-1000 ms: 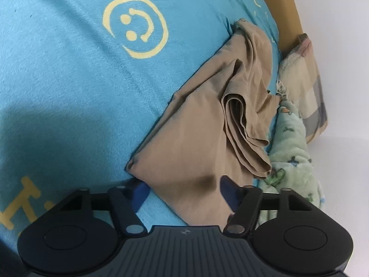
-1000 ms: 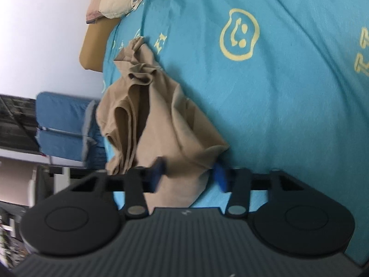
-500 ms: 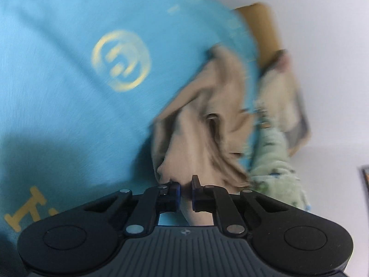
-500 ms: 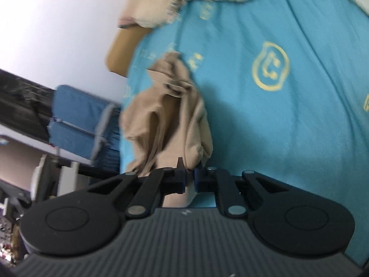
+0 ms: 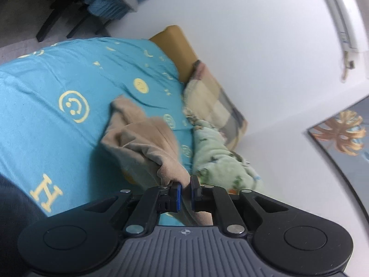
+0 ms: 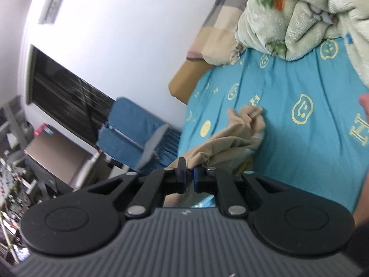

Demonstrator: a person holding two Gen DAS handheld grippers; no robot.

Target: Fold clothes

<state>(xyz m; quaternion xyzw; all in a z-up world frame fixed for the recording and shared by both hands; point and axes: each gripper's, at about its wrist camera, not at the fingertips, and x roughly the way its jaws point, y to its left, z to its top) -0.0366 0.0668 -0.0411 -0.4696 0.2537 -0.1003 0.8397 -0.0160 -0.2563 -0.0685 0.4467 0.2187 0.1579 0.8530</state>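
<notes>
A tan garment (image 5: 147,145) hangs lifted off the blue bedsheet (image 5: 46,115), its far end still resting on the sheet. My left gripper (image 5: 185,187) is shut on one edge of it, the cloth pinched between the blue pads. In the right wrist view the same tan garment (image 6: 233,138) stretches away from my right gripper (image 6: 189,174), which is shut on another edge. Both grippers are raised above the bed. Part of a person's hand (image 6: 364,102) shows at the right edge.
A green fleece blanket (image 5: 219,161) and a checked pillow (image 5: 214,101) lie by the white wall. A mustard headboard cushion (image 5: 177,46) sits at the bed's corner. A blue folding chair (image 6: 136,133), a dark screen and cluttered shelves stand beside the bed.
Both grippers went from open over the flat garment to shut on its edges, then rose and tilted up, pulling the cloth off the sheet.
</notes>
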